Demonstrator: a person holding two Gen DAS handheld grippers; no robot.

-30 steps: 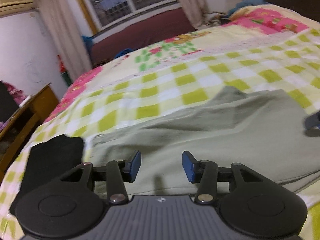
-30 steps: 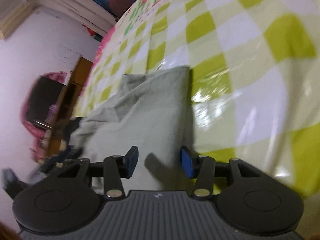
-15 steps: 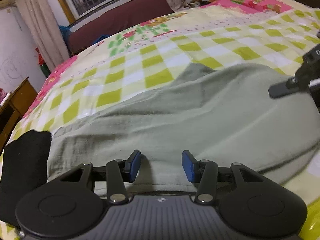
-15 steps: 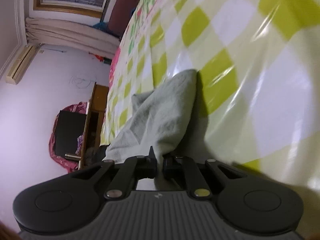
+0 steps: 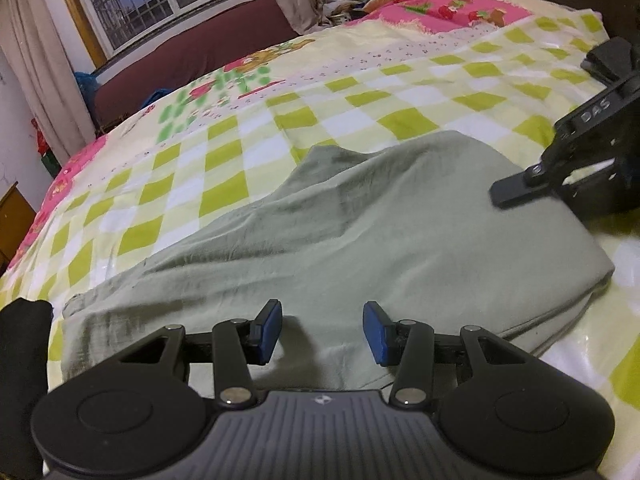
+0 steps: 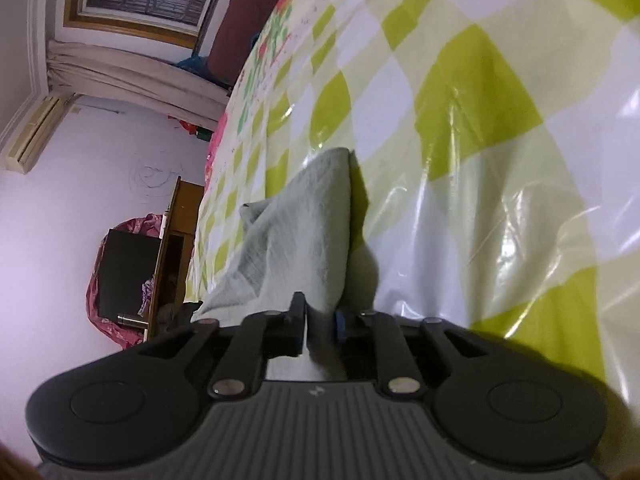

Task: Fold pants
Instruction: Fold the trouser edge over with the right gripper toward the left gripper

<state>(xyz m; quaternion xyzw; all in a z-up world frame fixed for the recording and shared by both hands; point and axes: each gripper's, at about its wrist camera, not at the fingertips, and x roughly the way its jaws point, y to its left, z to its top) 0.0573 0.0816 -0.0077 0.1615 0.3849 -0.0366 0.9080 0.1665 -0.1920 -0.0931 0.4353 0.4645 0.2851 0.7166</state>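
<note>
Here, parts run from largest to smallest.
Bed [image 5: 400, 92]: spread with a glossy cover checked in green, white and pale yellow, with pink patches toward the far end.
Pants [image 5: 360, 232]: grey-green, lying flat across the near part of the bed, creased, with a raised fold toward the far side.
Right hand-held gripper [image 6: 320, 326]: clamped on the right edge of the pants [image 6: 296, 232]; cloth fills the narrow gap between the pads, and the jaws have just eased apart a little. In the left wrist view it [image 5: 520, 192] sits at the right end of the garment.
Left hand-held gripper [image 5: 322, 332]: jaws apart, hovering over the near edge of the pants; nothing gripped between its blue pads [image 5: 270, 330].
</note>
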